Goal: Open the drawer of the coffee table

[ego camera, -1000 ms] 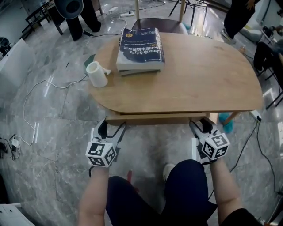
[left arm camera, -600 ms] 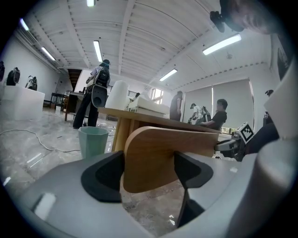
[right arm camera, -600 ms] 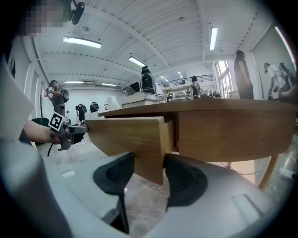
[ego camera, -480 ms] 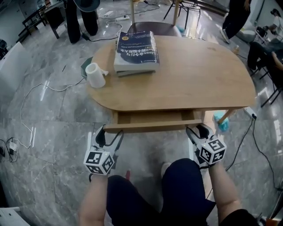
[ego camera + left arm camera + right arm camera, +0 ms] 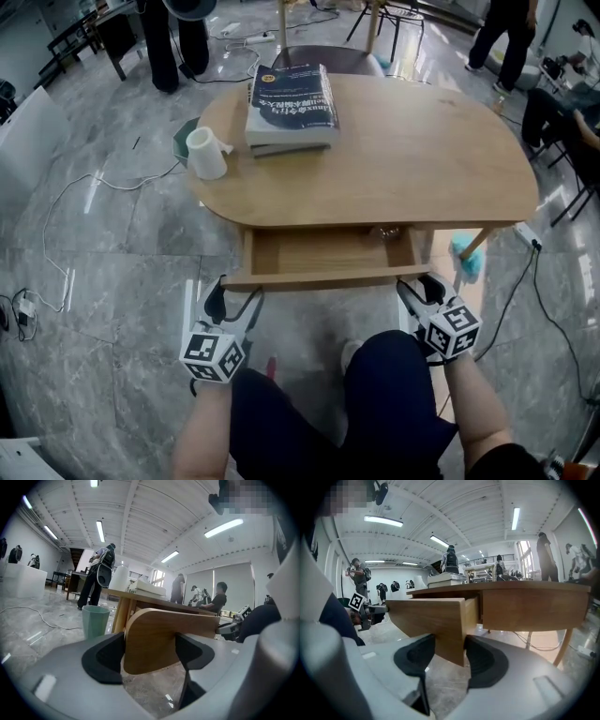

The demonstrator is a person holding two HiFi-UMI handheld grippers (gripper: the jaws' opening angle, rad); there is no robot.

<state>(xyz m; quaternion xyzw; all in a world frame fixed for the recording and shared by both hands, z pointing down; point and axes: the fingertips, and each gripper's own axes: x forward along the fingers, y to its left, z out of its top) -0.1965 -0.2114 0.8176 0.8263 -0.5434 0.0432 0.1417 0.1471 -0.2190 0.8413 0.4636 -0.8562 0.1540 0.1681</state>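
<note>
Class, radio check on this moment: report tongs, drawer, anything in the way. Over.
Left tongs shut on drawer, left end of its front; right tongs shut on right end. Partly open. Person's knees close in front.

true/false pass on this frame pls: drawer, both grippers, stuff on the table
1. The drawer is partly open. True.
2. The left gripper holds nothing. False: its jaws clamp the left end of the drawer front.
3. The right gripper clamps the drawer front's right end. True.
4. The books lie inside the drawer. False: they sit on the tabletop.
5. The white cup stands on the tabletop. True.
</note>
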